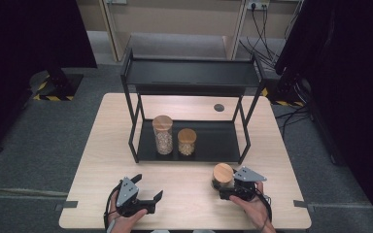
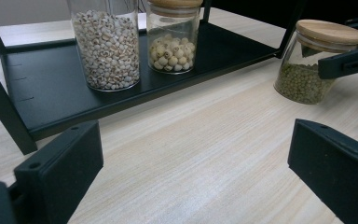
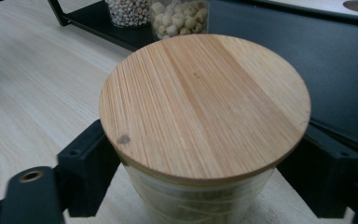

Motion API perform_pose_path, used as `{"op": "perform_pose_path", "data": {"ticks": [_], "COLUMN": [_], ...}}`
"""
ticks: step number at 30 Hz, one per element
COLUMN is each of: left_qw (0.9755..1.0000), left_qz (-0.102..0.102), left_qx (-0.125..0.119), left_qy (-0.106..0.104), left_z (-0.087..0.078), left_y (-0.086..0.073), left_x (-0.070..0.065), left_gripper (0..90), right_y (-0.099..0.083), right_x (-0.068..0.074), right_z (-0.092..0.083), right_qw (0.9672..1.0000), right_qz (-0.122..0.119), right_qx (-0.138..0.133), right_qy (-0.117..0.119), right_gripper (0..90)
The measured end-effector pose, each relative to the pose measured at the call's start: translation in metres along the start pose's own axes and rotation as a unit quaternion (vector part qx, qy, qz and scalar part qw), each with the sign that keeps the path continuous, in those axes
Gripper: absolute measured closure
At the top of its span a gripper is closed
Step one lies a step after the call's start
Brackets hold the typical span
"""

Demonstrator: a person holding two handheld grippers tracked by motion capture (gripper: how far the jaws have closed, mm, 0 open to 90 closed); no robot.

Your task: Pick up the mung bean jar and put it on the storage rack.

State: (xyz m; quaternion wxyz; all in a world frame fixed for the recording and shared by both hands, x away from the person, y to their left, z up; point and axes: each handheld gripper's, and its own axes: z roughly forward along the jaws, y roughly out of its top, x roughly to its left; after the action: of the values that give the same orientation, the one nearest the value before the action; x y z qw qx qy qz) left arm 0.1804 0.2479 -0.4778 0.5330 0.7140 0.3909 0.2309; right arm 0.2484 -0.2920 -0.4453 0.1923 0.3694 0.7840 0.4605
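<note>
On the wooden table, in front of the black rack, stands a glass jar of green beans with a bamboo lid. My right gripper is shut on it, one jaw on each side of the glass just below the lid. The left gripper view shows the same jar upright on the table with a right jaw against its side. My left gripper is open at the table's front left with nothing between its jaws.
A black two-tier rack stands mid-table. Its lower shelf holds a tall jar of pale grains and a short jar of white seeds, with bare shelf to their right. The top shelf is bare. A cable hole is behind the rack.
</note>
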Motion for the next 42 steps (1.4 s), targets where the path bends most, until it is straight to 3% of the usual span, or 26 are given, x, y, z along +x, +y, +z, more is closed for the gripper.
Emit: {"op": "perform_pose_path", "data": {"ticks": [6,12,22,42], "left_qw": [1.0000,1.0000,1.0000,1.0000], "left_qz": [-0.001,-0.001,-0.001,0.000], "left_qx": [0.001,0.000,0.000,-0.001], "left_qy": [0.000,0.000,0.001,0.000], "left_z": [0.000,0.000,0.000,-0.001], "left_y": [0.000,0.000,0.000,0.000], "left_x": [0.000,0.000,0.001,0.002], "left_gripper": [2.6,2.6,2.6,2.6], "right_y": [0.003,0.006,0.025,0.063], "right_x": [0.003,0.004,0.008,0.008], "right_z": [-0.001,0.001,0.005,0.026], "right_qw": [0.9998,0.9997,0.9991,0.9992], "right_qz": [-0.019,-0.023,-0.041,-0.040], "right_qx": [0.001,0.002,-0.008,-0.005], "right_qy": [-0.002,-0.003,0.001,0.001], "right_gripper": [25.2,25.4,25.4,25.4]}}
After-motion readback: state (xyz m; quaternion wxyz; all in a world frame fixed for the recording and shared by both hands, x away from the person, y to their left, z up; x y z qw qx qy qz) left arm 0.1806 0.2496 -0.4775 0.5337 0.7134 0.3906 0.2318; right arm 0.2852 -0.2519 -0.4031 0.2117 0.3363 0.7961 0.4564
